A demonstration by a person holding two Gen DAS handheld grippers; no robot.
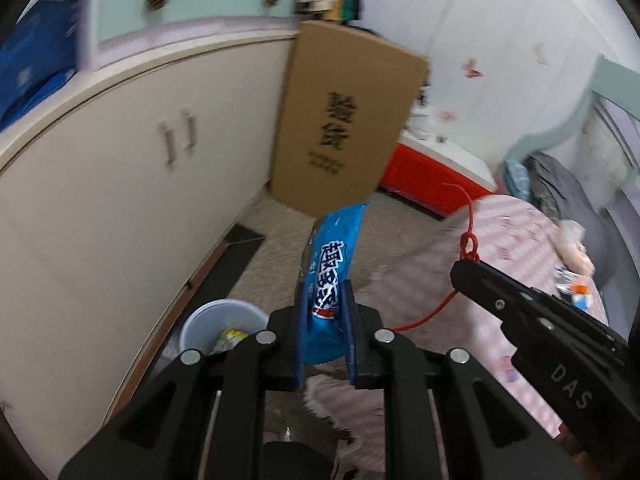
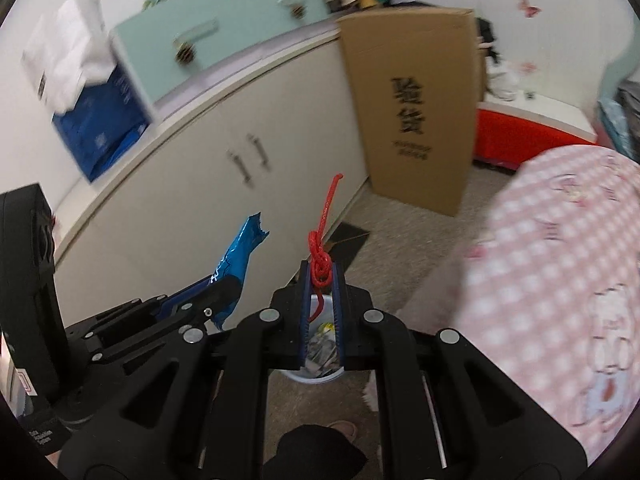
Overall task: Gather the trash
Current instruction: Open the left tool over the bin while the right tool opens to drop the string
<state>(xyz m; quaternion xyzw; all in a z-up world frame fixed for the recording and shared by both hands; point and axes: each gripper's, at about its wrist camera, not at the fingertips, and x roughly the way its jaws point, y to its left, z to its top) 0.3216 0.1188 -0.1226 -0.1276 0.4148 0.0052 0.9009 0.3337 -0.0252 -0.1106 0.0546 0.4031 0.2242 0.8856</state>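
Blue wrapper (image 1: pixel 326 280) between hand-held gripper (image 1: pixel 324 312) pads

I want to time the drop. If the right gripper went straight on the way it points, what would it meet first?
Probably the white trash bin, seen between and below the right gripper, which is shut on the red string. Depth is unclear.

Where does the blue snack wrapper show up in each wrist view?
Left wrist view: the blue wrapper stands at centre, clamped between the left gripper's pads, rising toward the cardboard box.
Right wrist view: the wrapper is left of centre, sticking up from the left gripper, beside the red string held in the right gripper.
Shared landmark: the tall cardboard box standing at the end of the white cabinet.
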